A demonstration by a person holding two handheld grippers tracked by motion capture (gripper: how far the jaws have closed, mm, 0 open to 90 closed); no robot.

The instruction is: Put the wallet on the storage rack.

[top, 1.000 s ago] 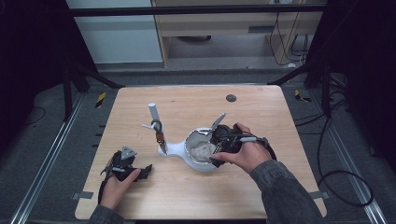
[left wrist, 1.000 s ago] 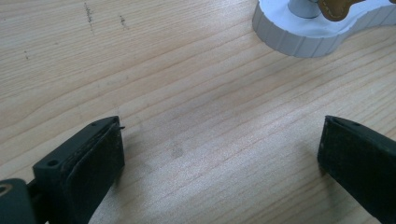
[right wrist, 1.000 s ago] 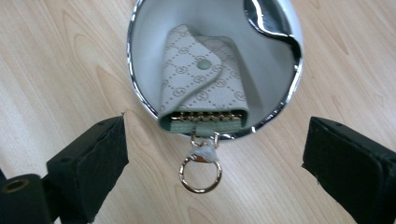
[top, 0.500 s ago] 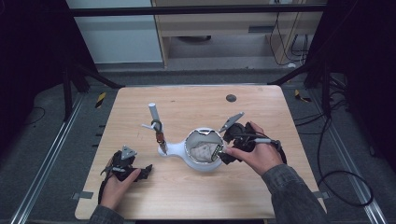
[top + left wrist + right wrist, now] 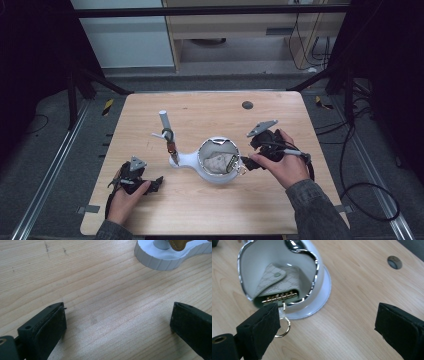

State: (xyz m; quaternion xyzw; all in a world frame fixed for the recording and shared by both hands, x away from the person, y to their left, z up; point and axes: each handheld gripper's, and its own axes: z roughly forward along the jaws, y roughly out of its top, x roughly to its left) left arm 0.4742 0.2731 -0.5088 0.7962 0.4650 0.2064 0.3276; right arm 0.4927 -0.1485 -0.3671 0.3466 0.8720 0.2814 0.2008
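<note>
From above, the white bowl (image 5: pixel 218 161) sits mid-worktop (image 5: pixel 210 110) with a grey key pouch (image 5: pixel 218 161) inside; the right tool (image 5: pixel 248 162) is just beside it, the left tool (image 5: pixel 150 184) well apart. Left tool's view: jaws wide, nothing between. Right tool's view: jaws wide and empty, pouch (image 5: pixel 277 285) in bowl (image 5: pixel 317 297), ring (image 5: pixel 283 328) hanging out.

occluded: key case (image 5: pixel 277 285) lower edge behind bowl rim | cropped: white stand (image 5: pixel 170 255) by top edge
</note>
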